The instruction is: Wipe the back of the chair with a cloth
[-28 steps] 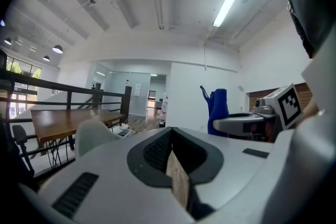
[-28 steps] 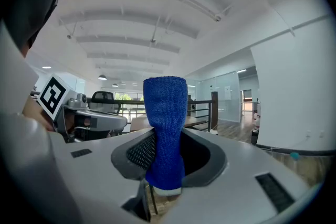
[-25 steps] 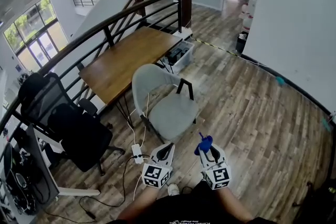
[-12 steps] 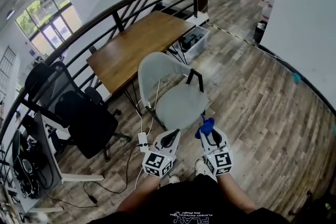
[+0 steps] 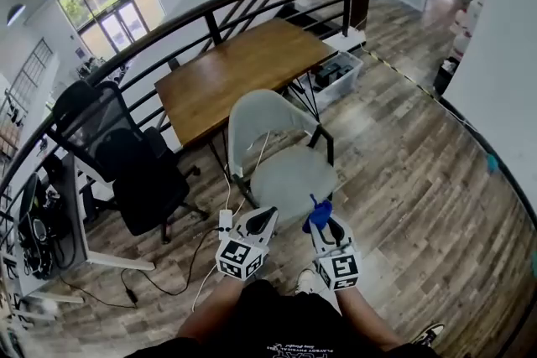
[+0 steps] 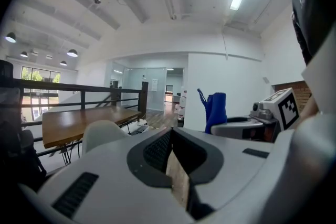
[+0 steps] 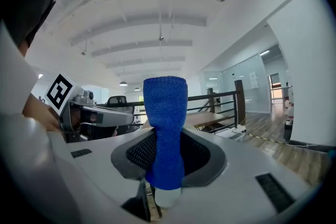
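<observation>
Nearer now to the grey chair (image 5: 281, 155), the right gripper (image 5: 324, 224) clamps the blue cloth (image 5: 319, 215) just short of its seat. Beside it the left gripper (image 5: 262, 219) is closed and empty. That chair stands on plank floor (image 5: 419, 180), backed against the wooden table (image 5: 235, 71).

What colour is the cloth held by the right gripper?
The cloth is solid blue, seen best in the right gripper view.
</observation>
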A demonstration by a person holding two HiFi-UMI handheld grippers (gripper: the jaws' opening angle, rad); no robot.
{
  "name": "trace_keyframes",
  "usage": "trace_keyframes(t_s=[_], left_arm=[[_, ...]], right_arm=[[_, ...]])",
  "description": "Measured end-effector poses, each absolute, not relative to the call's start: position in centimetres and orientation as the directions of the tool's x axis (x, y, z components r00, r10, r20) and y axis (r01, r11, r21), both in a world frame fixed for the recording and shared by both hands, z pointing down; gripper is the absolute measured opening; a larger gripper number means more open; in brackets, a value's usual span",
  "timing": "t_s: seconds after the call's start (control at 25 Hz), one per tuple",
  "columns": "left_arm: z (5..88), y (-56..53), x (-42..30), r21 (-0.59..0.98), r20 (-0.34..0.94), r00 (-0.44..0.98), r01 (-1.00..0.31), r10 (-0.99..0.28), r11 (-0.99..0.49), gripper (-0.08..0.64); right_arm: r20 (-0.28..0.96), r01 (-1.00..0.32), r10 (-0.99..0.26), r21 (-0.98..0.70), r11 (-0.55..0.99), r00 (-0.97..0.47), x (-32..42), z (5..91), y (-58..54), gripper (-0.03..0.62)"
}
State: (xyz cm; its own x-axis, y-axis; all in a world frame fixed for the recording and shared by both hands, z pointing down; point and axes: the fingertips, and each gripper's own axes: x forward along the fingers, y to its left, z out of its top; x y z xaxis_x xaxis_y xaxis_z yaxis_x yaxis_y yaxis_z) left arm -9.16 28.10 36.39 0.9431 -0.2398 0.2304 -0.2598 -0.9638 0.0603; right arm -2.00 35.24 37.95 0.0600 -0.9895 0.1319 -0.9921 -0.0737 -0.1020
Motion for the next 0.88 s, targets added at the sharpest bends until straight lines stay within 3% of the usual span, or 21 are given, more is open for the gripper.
trace_keyframes(t_s=[0.36, 0.88], left_arm=[[36.8, 24.4, -9.8, 0.097, 0.238, 0.922, -0.336, -0.306, -0.937, 0.006], [35.5, 14.5, -6.2, 0.121, 0.162, 0.947, -0.299, -0.278, -0.947, 0.006]], right_arm=[[0.114, -0.995, -0.992, -0.091, 0.035, -0.046, -1.7, 37.5, 29.6, 0.117], [0.160, -0.996, -0.987, -0.088, 0.017, -0.031, 1.1, 37.5, 18.8, 0.117]])
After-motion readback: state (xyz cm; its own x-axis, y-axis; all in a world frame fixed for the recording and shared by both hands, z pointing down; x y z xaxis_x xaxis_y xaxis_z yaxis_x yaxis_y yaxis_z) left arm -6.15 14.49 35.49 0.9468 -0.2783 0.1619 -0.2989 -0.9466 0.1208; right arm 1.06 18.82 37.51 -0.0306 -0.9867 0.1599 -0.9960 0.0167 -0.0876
